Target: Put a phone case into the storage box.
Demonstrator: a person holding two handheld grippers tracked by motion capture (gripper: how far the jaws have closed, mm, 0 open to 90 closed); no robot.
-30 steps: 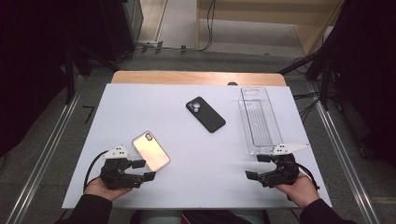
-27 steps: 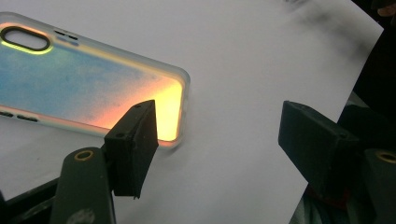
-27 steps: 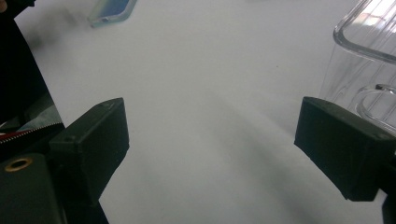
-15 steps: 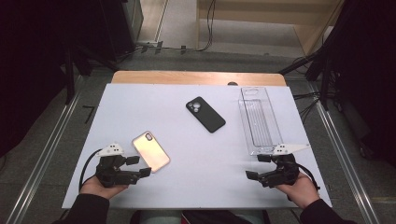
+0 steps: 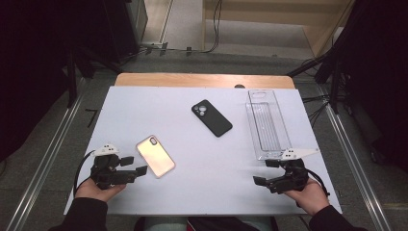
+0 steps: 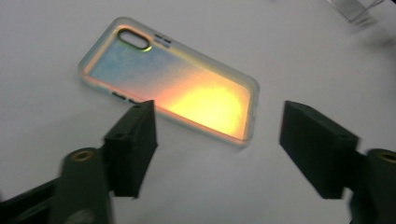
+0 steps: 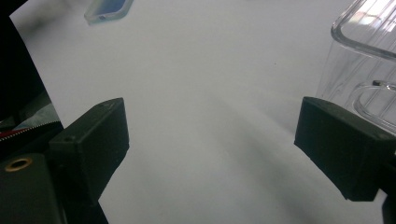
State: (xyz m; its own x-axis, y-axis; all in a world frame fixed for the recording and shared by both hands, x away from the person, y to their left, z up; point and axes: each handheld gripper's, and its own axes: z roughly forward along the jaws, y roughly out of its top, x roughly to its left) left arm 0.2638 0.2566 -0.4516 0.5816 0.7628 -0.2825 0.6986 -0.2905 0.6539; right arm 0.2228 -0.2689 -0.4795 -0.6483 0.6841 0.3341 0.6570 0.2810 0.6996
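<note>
The iridescent case (image 6: 170, 93) lies flat at seven o'clock on the table (image 5: 144, 103), just ahead of the left gripper (image 6: 219, 140), whose empty jaws have just been narrowing, probably sizing up its end. The right gripper (image 7: 210, 144) waits open at five o'clock beside the clear tray (image 5: 267, 122).

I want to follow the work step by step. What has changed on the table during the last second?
The left hand-held gripper drew back from the shiny phone case, its jaws just closing a little, with nothing between them. The case, the black phone case, the clear tray and the right hand-held gripper stayed.
</note>
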